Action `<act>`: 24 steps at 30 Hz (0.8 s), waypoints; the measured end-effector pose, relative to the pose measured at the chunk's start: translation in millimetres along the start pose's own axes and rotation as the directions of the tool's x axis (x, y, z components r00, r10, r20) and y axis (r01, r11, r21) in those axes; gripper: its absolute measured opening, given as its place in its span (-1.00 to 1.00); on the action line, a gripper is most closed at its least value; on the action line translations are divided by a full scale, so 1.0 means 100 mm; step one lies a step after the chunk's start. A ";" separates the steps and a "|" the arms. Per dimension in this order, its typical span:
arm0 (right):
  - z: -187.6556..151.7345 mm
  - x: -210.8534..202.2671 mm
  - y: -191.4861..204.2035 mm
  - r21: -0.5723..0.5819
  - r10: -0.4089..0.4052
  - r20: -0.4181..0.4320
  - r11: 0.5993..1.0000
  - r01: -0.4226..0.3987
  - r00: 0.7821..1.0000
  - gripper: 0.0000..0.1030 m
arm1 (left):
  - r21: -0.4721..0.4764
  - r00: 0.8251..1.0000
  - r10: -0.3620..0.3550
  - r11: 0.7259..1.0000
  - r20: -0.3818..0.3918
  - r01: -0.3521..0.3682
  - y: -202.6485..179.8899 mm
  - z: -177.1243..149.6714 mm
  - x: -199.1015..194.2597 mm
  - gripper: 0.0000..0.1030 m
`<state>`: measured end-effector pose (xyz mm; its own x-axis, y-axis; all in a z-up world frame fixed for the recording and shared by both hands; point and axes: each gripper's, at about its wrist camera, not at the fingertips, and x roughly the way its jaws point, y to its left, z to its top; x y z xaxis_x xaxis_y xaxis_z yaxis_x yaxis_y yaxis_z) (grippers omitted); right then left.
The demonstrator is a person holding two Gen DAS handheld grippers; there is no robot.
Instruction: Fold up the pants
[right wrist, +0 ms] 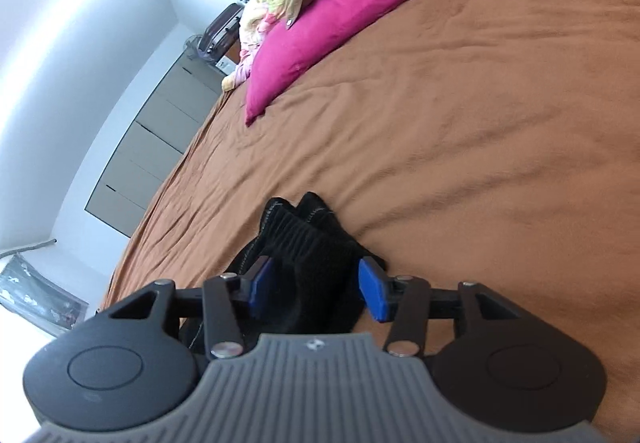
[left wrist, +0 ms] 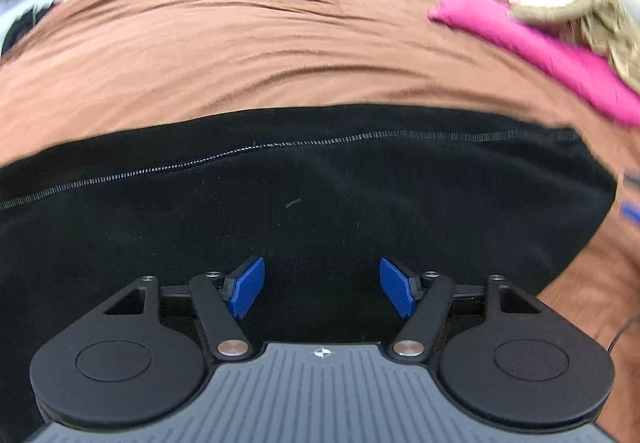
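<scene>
- The left gripper (left wrist: 321,293) stands with its 2 blue pads (left wrist: 247,293) spread wide, nothing pinched between them; it hovers over the flat part of the black pants (left wrist: 304,203).
- Under those pads the pants lie spread across the brown bedspread (left wrist: 248,43), filling the lower half of the left wrist view, with a line of pale stitching (left wrist: 280,145) running across the cloth from side to side.
- The right gripper (right wrist: 316,291) has its 2 blue pads (right wrist: 374,293) partly apart, with a bunched end of the pants (right wrist: 308,243) between them; whether the pads actually press on the cloth I cannot tell, since black fabric hides the inner faces.
- That bunched end shows a ribbed, gathered band (right wrist: 298,229) that rises just beyond the right gripper's fingertips and rests on the bedspread (right wrist: 480,123).
- Farther out on the bed, a magenta pillow (right wrist: 340,23) lies well apart from the pants, also seen at the right edge of the left wrist view (left wrist: 540,51).
- A crumpled, pale patterned blanket (right wrist: 280,3) lies against the pillow at the head of the bed.
- Beyond the bed's edge stand grey cabinets (right wrist: 160,139) against a white wall (right wrist: 80,43).
</scene>
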<state>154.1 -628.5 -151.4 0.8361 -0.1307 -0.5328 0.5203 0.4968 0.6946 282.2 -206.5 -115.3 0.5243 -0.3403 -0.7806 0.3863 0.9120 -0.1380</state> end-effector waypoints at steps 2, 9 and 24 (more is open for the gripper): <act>-0.04 0.02 -0.07 0.039 0.009 -0.040 0.999 -0.007 0.999 -0.10 | -0.062 1.000 -0.017 0.998 -0.012 0.016 0.04 0.02 0.04 0.51; -0.18 0.32 -0.10 0.076 0.015 -0.094 0.997 -0.008 0.995 -0.06 | -0.074 0.999 0.029 0.997 -0.038 -0.032 -0.01 0.04 0.18 0.51; -0.24 0.36 0.15 0.027 0.089 0.009 0.996 -0.089 0.996 -0.73 | -0.058 0.996 0.057 0.996 -0.064 -0.061 -0.04 0.02 0.31 0.58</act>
<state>187.4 -605.5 -171.4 0.8804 -0.0935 -0.4649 0.4484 0.4832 0.7520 297.9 -220.9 -137.7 0.4962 -0.2724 -0.8244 0.3093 0.9427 -0.1253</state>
